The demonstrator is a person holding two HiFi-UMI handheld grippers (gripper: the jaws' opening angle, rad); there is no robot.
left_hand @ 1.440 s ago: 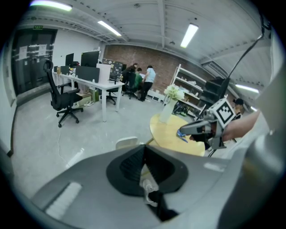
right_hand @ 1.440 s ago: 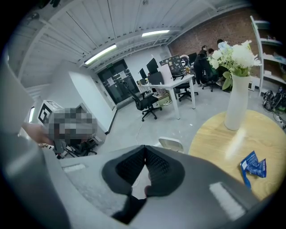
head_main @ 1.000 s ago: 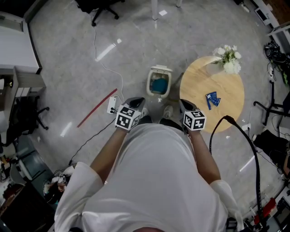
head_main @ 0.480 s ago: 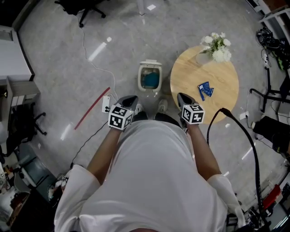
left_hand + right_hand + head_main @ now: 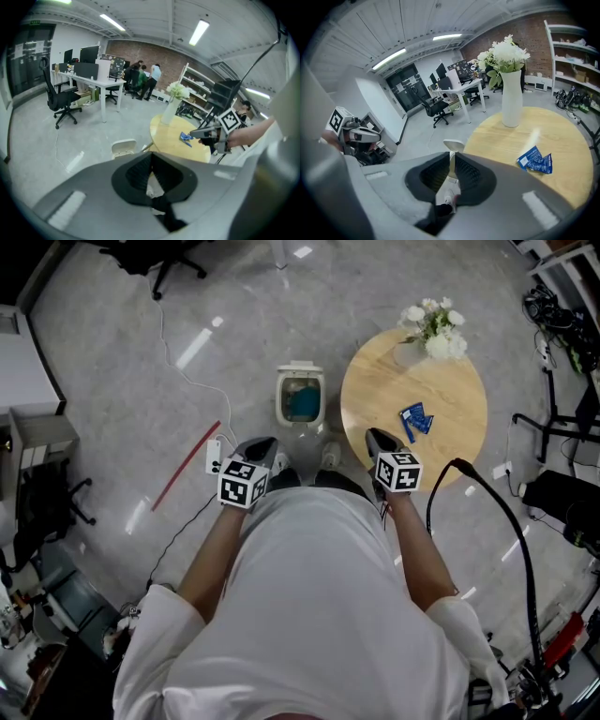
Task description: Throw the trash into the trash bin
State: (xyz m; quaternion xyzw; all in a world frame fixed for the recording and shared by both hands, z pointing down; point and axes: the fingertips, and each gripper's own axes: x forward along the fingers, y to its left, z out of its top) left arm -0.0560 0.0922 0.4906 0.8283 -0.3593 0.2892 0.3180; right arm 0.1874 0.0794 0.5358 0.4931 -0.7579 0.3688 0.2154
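A crumpled blue wrapper (image 5: 413,418) (image 5: 536,161) (image 5: 185,137) lies on the round wooden table (image 5: 450,399) (image 5: 520,140). A small white trash bin (image 5: 300,397) (image 5: 123,146) (image 5: 453,144) with a blue lining stands on the floor just left of the table. My right gripper (image 5: 375,435) (image 5: 452,157) hovers at the table's near-left edge, short of the wrapper. Its jaws are opening, a narrow gap between them and nothing in it. My left gripper (image 5: 262,442) (image 5: 151,157) hangs shut and empty over the floor, near the bin.
A white vase of flowers (image 5: 427,329) (image 5: 511,101) stands at the table's far edge. A red strip (image 5: 192,465), a power strip with a white cable (image 5: 214,460) and a thick black cable (image 5: 497,521) lie on the floor. Desks and office chairs (image 5: 58,101) stand further off.
The table and bin have slid up and left in the head view as the person stepped closer. My right gripper now reaches the table's edge, nearer the wrapper.
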